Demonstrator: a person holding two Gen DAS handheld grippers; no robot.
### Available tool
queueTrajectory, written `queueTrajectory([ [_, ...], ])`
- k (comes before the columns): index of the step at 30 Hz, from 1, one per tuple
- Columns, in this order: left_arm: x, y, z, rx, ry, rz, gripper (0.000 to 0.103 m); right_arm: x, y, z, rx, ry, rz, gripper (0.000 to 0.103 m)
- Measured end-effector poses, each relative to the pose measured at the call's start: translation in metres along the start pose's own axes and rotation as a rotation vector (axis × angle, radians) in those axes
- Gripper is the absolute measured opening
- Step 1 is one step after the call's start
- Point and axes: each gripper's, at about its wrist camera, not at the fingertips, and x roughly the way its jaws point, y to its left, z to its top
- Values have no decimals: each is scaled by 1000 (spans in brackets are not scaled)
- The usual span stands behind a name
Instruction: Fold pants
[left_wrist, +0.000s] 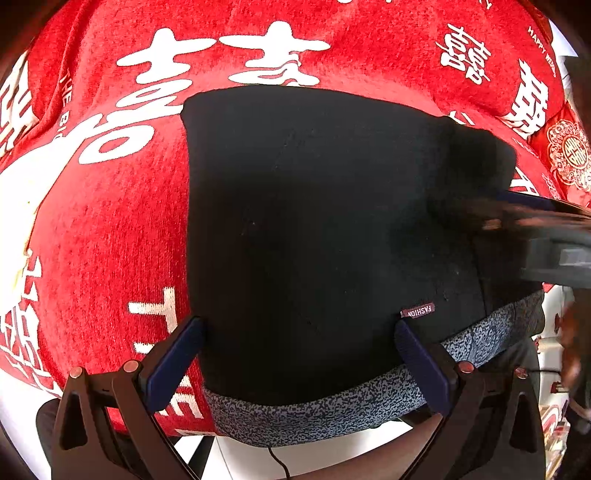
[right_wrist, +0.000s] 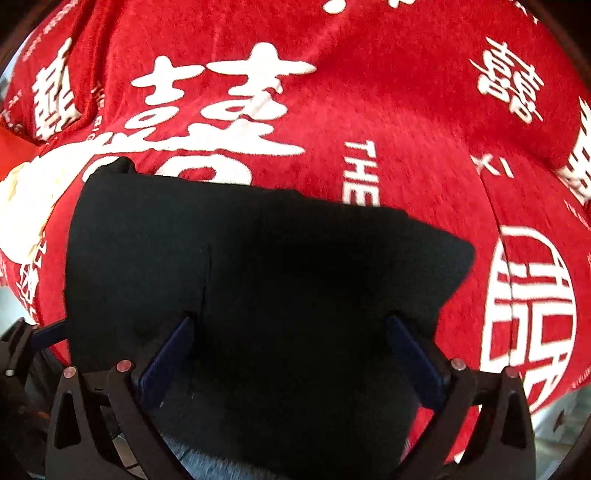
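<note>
Pants (left_wrist: 314, 229), black with a speckled grey waistband (left_wrist: 332, 410), lie as a compact block on the red blanket (left_wrist: 110, 236) with white lettering, waistband toward the near edge; they look already folded down, so I judge the job near its end, with perhaps a last fold or smoothing left. One blanket, one pair of pants, two tools, one small label (left_wrist: 418, 311). Left tool (left_wrist: 301, 356) and right tool (right_wrist: 291, 350) both stand wide open above the cloth, gripping nothing.
</note>
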Motion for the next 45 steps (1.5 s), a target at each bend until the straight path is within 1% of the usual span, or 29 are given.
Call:
queueTrajectory([
  [2, 0, 0, 0, 0, -2, 2, 103, -19, -1, -5, 41, -32, 47, 103],
  [3, 1, 0, 0, -1, -3, 4, 103, -25, 1, -8, 48, -50, 47, 103],
  [5, 1, 0, 0, -2, -3, 5, 103, -31, 4, -15, 52, -74, 13, 103],
  [6, 2, 1, 0, -2, -3, 4, 103, -28, 6, -21, 48, -70, -12, 103],
  [8, 4, -1, 0, 11, 4, 16, 103, -9, 10, -29, 29, -10, -45, 103],
  [9, 3, -3, -1, 12, -6, 21, 103, 3, 14, -35, 11, 0, -69, 103],
  [10, 3, -3, 0, 9, -4, 20, 103, 1, 15, -38, 11, -48, -74, 103],
  [11, 3, -2, 0, 6, -2, 16, 103, 0, 15, -39, 11, -71, -77, 103],
  [15, -8, 1, 0, 14, -16, 9, 103, -7, 10, -33, 20, -31, -53, 103],
  [17, -18, 3, -2, 26, -46, 38, 103, -18, 5, -36, 41, -47, -46, 103],
  [19, -16, 6, -4, 29, -41, 58, 103, -30, -2, -46, 55, -75, -56, 103],
  [20, -9, 8, -4, 22, -18, 55, 103, -31, -5, -50, 61, -76, -65, 103],
  [22, 1, 14, -2, -13, 23, 24, 103, -14, -9, -55, 71, -23, -63, 103],
  [23, 2, 16, -1, -25, 29, 12, 103, -1, -11, -60, 78, 17, -23, 103],
  [24, -1, 17, 0, -39, 24, 0, 103, 3, -13, -61, 93, 24, -6, 103],
  [26, -12, 17, -1, -27, -10, 0, 103, -3, -17, -62, 116, 2, 15, 103],
  [27, -19, 18, -2, -8, -39, -2, 103, -13, -19, -63, 114, -24, 32, 103],
  [29, -25, 24, -1, 13, -60, -13, 103, -31, -22, -65, 87, -80, 36, 103],
  [30, -24, 29, -1, 15, -52, -24, 103, -40, -26, -66, 68, -108, 21, 103],
  [31, -20, 37, 1, 8, -29, -54, 103, -47, -32, -67, 53, -129, 6, 103],
  [32, -15, 42, 4, 3, -6, -89, 103, -51, -39, -68, 42, -141, 9, 103],
  [33, -8, 48, 7, -11, 24, -113, 103, -52, -48, -69, 34, -144, 34, 103],
  [35, 0, 51, 13, -26, 40, -147, 103, -47, -68, -68, 44, -128, 117, 103],
  [37, 5, 44, 18, -14, 41, -176, 103, -36, -85, -64, 98, -92, 179, 103],
  [39, 13, 34, 22, 12, 59, -191, 103, -28, -96, -60, 163, -94, 291, 103],
  [41, 20, 25, 26, 21, 69, -157, 103, -14, -98, -55, 198, -84, 342, 103],
  [44, 24, 24, 32, -14, 79, -158, 103, 10, -94, -45, 188, -58, 348, 103],
  [45, 23, 26, 33, -28, 81, -170, 103, 19, -95, -42, 195, -47, 410, 103],
])
